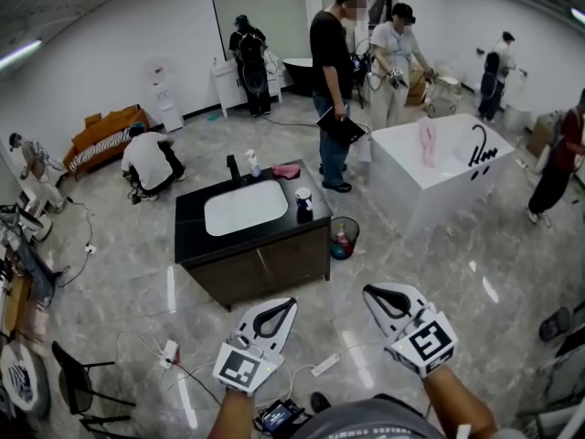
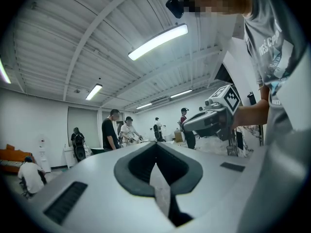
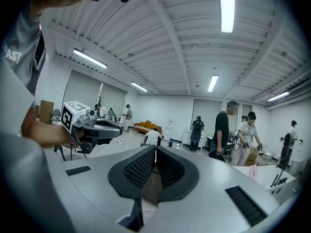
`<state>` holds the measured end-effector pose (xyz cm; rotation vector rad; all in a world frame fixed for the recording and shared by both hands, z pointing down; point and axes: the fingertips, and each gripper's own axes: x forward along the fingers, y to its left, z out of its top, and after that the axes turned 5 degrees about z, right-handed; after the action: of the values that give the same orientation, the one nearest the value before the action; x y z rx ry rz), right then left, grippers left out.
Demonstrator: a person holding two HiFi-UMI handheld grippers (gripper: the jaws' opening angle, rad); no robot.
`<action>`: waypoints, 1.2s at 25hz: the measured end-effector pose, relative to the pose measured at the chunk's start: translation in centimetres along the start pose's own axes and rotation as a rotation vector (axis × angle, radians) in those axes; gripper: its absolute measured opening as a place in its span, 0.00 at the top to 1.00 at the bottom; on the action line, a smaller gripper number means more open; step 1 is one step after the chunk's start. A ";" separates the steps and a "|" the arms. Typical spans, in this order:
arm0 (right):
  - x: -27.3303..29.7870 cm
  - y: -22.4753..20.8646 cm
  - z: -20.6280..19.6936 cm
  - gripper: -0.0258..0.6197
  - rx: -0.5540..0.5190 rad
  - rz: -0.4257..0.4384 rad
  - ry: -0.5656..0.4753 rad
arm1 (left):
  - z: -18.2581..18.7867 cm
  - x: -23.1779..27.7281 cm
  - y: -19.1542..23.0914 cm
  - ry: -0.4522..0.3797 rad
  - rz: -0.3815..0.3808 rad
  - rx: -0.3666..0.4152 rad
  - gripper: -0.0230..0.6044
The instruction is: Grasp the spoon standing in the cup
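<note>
A dark cup [image 1: 303, 199] stands at the right front corner of the black vanity top [image 1: 192, 236], beside the white basin [image 1: 245, 207]. The spoon in it is too small to make out. Both grippers are held low near my body, well short of the vanity and over the floor. The left gripper [image 1: 291, 303] has its jaws closed together with nothing between them, seen as [image 2: 155, 144] in its own view. The right gripper [image 1: 367, 291] is likewise shut and empty, its tips [image 3: 155, 149] meeting. Neither gripper view shows the cup.
A faucet [image 1: 233, 167], spray bottle [image 1: 249, 163] and pink cloth [image 1: 286, 170] sit at the vanity's back. A waste bin [image 1: 344, 237] stands to its right, then a white bathtub [image 1: 439, 167]. Cables and a power strip [image 1: 324, 365] lie on the floor. Several people stand behind.
</note>
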<state>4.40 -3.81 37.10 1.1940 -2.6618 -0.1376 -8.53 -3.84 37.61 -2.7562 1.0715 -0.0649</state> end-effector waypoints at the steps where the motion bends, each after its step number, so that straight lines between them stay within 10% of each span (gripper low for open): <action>1: 0.3 0.1 0.0 0.91 -0.001 -0.002 0.004 | 0.0 -0.1 0.2 -0.004 -0.003 -0.005 0.96; 30: 8.3 -9.0 -0.9 0.91 0.017 0.068 -0.013 | -2.1 9.1 6.7 0.049 0.043 -0.012 0.96</action>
<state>5.80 -15.94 37.79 1.1090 -2.7161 -0.1117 -6.47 -15.17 38.16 -2.7541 1.1466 -0.1218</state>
